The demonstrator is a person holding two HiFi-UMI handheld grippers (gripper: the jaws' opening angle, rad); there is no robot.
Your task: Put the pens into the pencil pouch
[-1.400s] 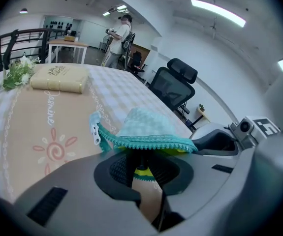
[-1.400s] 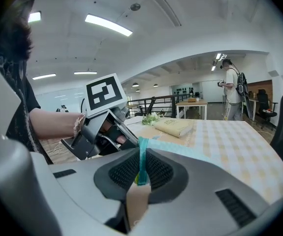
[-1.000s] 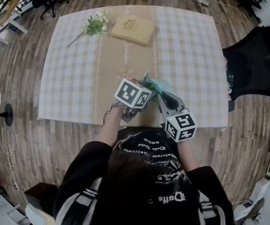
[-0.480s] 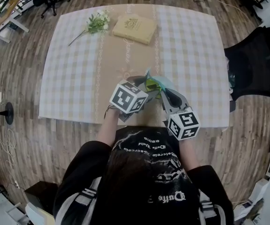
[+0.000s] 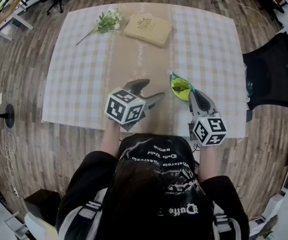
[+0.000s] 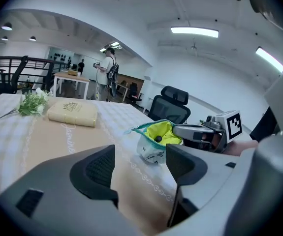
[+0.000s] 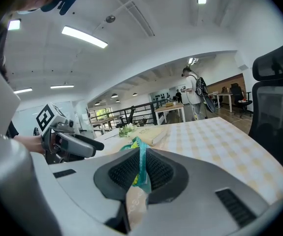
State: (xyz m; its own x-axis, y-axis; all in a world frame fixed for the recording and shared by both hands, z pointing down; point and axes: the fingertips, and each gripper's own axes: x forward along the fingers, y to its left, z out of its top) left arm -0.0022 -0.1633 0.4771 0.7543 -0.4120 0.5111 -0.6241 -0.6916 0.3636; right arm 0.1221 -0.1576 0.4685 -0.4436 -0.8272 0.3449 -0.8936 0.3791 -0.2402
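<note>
Status: right tongs (image 7: pixel 140 172) are clamping the teal zipper rim of the pouch (image 7: pixel 135 203), with the pads pinching the fabric edge. My read is that this grip is holding the mouth open and stopping the pouch sliding on the tabletop (image 5: pixel 83 84).

Left tongs (image 6: pixel 141 163) have just been opening and are standing fully spread with nothing between them. The pouch is sitting ahead of them and off to their right, clear of the pads and hanging off the tip of the right tongs.

A dark rounded end (image 6: pixel 158 138) is showing inside the yellow lining, likely a pen already in. No loose pens are showing near either tongs, so I'm judging the task close to done.

Far beyond the left tongs, a book (image 5: pixel 148 30) and a flower sprig (image 5: pixel 105 22) are lying unused.

Writing:
- The book cover is carrying a gold emblem, with no text I can read.
- The pouch is carrying small dark print, too small to read.
- The script along the beige runner (image 5: pixel 133 59) isn't readable either.
- The marker cubes are showing only black-and-white squares.
</note>
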